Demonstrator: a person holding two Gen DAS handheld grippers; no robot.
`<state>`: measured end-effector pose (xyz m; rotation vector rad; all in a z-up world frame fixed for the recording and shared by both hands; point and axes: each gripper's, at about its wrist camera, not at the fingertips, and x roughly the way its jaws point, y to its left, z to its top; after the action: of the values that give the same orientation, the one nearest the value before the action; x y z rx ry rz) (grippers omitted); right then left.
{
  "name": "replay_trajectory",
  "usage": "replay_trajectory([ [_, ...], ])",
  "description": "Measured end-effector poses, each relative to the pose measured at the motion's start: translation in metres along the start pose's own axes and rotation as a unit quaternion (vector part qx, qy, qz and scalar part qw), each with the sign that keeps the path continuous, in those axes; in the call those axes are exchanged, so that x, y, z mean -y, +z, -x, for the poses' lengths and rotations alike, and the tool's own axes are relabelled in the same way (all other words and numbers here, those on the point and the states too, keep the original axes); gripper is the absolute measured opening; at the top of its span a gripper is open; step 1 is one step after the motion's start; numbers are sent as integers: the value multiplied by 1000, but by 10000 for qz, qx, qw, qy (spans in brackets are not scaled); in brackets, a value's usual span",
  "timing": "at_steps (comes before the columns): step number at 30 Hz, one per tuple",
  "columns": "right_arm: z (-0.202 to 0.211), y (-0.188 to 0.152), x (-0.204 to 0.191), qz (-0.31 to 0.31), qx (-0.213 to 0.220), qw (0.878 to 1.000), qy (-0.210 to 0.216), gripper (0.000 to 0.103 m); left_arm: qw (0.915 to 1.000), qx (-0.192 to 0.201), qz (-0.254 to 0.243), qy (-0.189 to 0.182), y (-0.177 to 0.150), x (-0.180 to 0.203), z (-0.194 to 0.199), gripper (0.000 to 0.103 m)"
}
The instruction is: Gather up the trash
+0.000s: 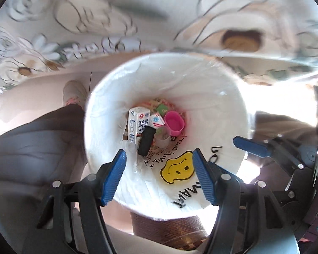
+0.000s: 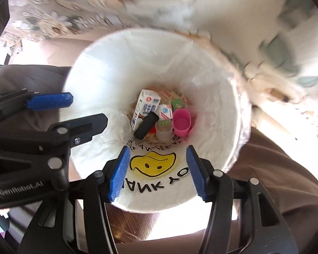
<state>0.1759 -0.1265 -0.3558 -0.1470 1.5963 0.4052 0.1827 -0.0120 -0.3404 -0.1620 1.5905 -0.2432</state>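
Note:
Both grippers hang over a trash bin lined with a white bag (image 1: 218,110) that bears a yellow smiley face (image 1: 177,169); the bag also shows in the right wrist view (image 2: 212,97). At the bottom lie a milk carton (image 1: 136,124), a black cylinder (image 1: 146,140), a pink cup (image 1: 174,123), a clear cup (image 1: 162,138) and small packets. The right wrist view shows the milk carton (image 2: 145,108), black cylinder (image 2: 146,124) and pink cup (image 2: 182,122). My left gripper (image 1: 159,175) is open and empty. My right gripper (image 2: 158,169) is open and empty. The left gripper's blue finger (image 2: 49,101) shows at the right wrist view's left.
A table with a flowered cloth (image 1: 95,21) stands behind the bin. The person's dark trouser leg (image 1: 31,139) and shoe (image 1: 74,93) are to the bin's left. Wooden floor (image 1: 169,228) shows below the bin. The right gripper's finger (image 1: 252,146) is at the bin's right rim.

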Motion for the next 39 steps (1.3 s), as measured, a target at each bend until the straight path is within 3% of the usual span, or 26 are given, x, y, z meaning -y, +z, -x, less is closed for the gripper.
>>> replay_trajectory([
  [7,95,-19,-8,182,888,9959,-61,56,9929,1071,-447,265,-24,17,96,68],
  [9,124,-27,-7,190,1176,9929,6,56,9872,1463,-575,271,-33,21,128,78],
  [11,155,-36,-8,197,1445,9893,-48,57,9811,1783,-670,343,-43,28,154,80],
  [17,219,-66,-9,165,2089,9776,-179,65,9698,2213,-963,352,-71,49,207,80],
  [22,260,-95,-15,113,2537,9664,-405,74,9534,2725,-1161,575,-100,68,247,88],
  [26,293,-131,-36,243,3140,9434,-1041,82,9346,3226,-1248,828,-128,80,276,95],
  [32,323,-183,-61,9,3965,9024,-1688,87,9097,3682,-1383,1330,-166,97,300,96],
  [36,336,-216,-68,-277,4590,8665,-1944,89,8936,4039,-1222,1529,-187,100,312,96],
  [37,338,-223,-70,-346,4693,8606,-1950,89,8905,4117,-1177,1535,-191,99,315,96],
  [39,340,-229,-70,-442,4767,8607,-1731,90,8871,4214,-1082,1539,-195,99,317,96],
])
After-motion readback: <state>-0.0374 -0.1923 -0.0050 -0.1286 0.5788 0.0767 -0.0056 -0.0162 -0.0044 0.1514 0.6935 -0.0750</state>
